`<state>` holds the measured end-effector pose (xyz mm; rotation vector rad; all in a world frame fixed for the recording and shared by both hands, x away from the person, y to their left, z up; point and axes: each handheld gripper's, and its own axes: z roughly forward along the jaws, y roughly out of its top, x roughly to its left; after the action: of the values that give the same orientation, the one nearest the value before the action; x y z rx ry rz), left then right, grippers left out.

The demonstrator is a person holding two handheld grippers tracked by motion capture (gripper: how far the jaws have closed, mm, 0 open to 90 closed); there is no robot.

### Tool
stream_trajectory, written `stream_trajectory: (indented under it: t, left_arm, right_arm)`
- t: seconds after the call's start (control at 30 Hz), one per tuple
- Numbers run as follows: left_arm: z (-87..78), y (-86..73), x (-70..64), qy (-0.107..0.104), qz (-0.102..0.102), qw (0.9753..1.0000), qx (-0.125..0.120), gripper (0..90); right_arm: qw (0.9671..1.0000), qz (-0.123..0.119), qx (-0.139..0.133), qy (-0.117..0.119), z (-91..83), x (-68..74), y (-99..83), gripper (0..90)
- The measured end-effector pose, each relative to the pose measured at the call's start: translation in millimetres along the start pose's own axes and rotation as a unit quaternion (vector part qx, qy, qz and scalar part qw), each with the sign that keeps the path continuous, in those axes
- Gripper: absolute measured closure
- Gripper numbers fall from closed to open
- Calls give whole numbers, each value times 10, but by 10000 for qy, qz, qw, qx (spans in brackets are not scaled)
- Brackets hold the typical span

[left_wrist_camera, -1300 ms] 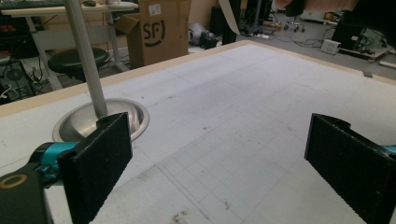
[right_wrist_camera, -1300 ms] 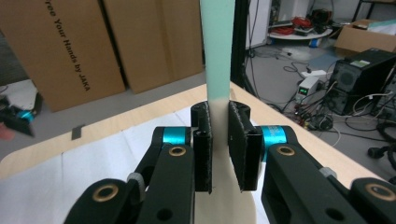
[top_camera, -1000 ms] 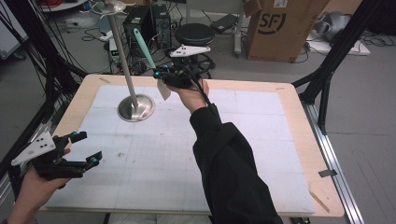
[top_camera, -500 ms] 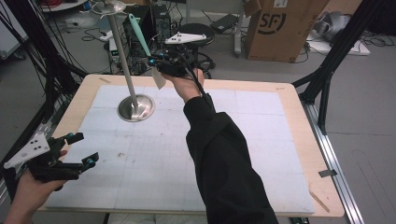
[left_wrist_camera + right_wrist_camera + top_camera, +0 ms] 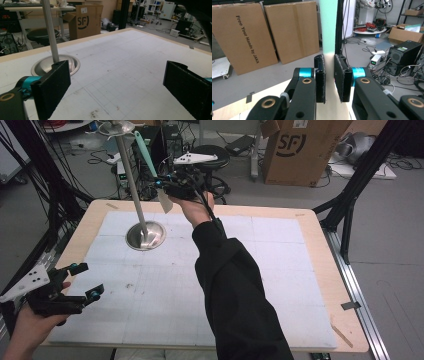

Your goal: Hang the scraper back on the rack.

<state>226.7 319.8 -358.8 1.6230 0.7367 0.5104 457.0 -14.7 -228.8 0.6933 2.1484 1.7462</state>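
- since a second ago the right claw [image 5: 162, 182] has risen and carried the mint-and-cream spatula [image 5: 146, 151] closer to the top of the stand's pole [image 5: 131, 180]; the left claw [image 5: 82, 281] has barely shifted.
- right claw is clamped on the spatula [image 5: 329, 32], its mint end standing above the jaws and its cream end below them.
- left claw [image 5: 115, 82] is gaping and holds nothing, low over the near left of the worktop [image 5: 280, 250].
- judged progress: the lift looks done; what is left seems to be hanging the spatula at the stand's top, which sits just beside and above the right claw.
- stand's round base [image 5: 145, 235] rests on the worktop below that claw.
- writing: "sf" on the cardboard box [image 5: 295, 150] beyond the right claw; "free your hands by jaka" on a flat carton [image 5: 242, 35].
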Motion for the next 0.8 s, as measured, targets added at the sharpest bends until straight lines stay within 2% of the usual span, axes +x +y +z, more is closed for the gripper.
stream_trajectory:
  t: [0.33, 0.8]
  left_arm:
    - [-37, -5, 9, 50, -24, 10000, -4, 80]
    - [-11, -21, -13, 30, 9, 10000, 86, 80]
  right_arm:
    - [10000, 65, -49, 15, 114, 17, -42, 803]
    - [9999, -64, -61, -123, 186, 43, -73, 786]
